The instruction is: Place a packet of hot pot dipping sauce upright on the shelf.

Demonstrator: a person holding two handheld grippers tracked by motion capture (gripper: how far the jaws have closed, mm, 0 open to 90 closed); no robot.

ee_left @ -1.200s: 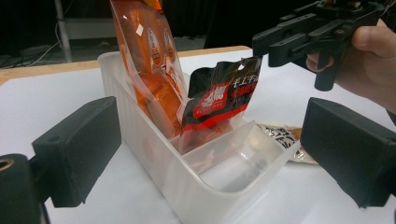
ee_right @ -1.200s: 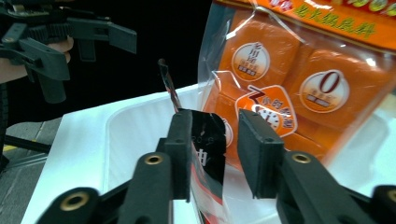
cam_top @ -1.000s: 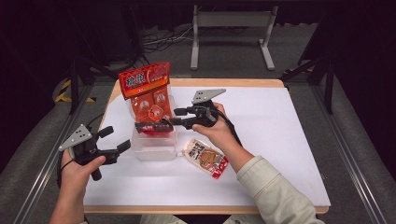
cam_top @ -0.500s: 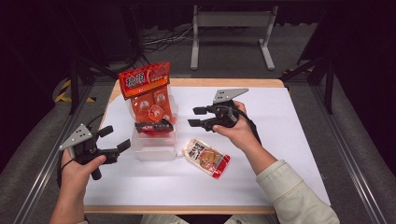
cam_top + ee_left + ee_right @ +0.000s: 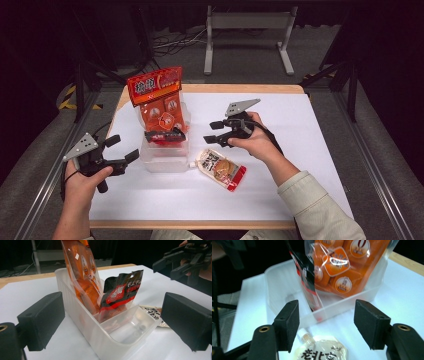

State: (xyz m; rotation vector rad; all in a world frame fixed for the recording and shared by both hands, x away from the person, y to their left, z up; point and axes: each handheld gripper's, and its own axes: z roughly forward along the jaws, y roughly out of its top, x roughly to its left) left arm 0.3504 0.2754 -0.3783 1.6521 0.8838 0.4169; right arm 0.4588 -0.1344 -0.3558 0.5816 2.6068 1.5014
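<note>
The white surface [image 5: 310,150] is bare across its whole right half, out to its wooden edge; the things sit left of the middle. There a clear plastic bin [image 5: 165,159] stands well in from the left and near edges. In its far compartment a tall orange bag [image 5: 159,102] stands upright and rises well above the rim, and a smaller black-and-red packet [image 5: 164,136] leans in the middle compartment; the near compartment holds nothing. A flat spouted pouch [image 5: 222,170] lies on the surface just beside the bin's near right corner. The right claw [image 5: 216,132] hovers just right of the bin above the pouch, its jaws having just been opening, nothing between them. The left claw [image 5: 125,150] rests near the bin's left wall, jaws apart and holding nothing.
</note>
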